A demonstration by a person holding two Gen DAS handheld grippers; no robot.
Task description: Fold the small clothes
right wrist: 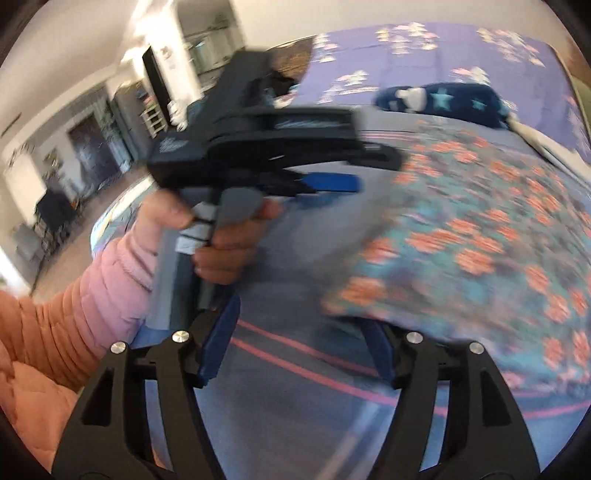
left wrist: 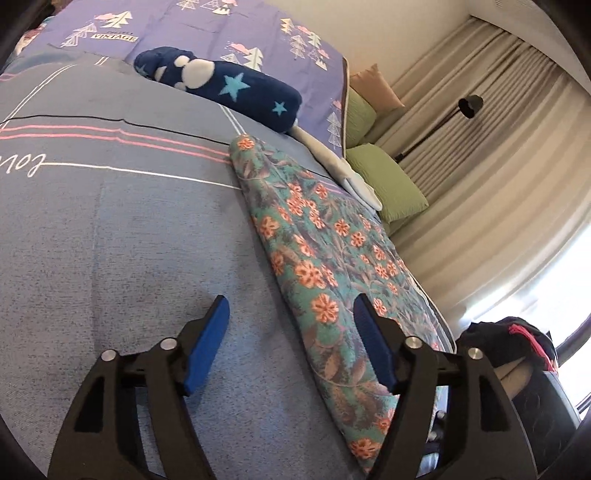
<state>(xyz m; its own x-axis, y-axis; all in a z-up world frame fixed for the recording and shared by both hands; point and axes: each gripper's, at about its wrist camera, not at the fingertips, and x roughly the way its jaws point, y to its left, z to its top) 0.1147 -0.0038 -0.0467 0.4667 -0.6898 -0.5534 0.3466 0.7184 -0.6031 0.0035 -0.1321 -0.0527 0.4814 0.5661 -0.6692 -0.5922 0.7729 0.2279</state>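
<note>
A teal garment with orange flowers [left wrist: 325,269] lies folded in a long strip on the grey-blue bedspread [left wrist: 110,240], near the bed's right edge. My left gripper [left wrist: 291,332] is open and empty, hovering over the garment's near left edge; its right pad [left wrist: 373,347] is above the cloth. In the right wrist view the garment [right wrist: 480,240] lies blurred to the right. My right gripper [right wrist: 299,343] is open and empty above the bedspread, just short of the garment's near corner. The left gripper [right wrist: 332,184], held in a hand, shows there too.
A rolled navy blanket with stars [left wrist: 221,88] lies across the bed behind the garment, on a purple pillow [left wrist: 221,26]. Green cushions [left wrist: 384,181] and curtains [left wrist: 480,129] are beyond the bed's right edge. A dark bag [left wrist: 509,339] sits at the right.
</note>
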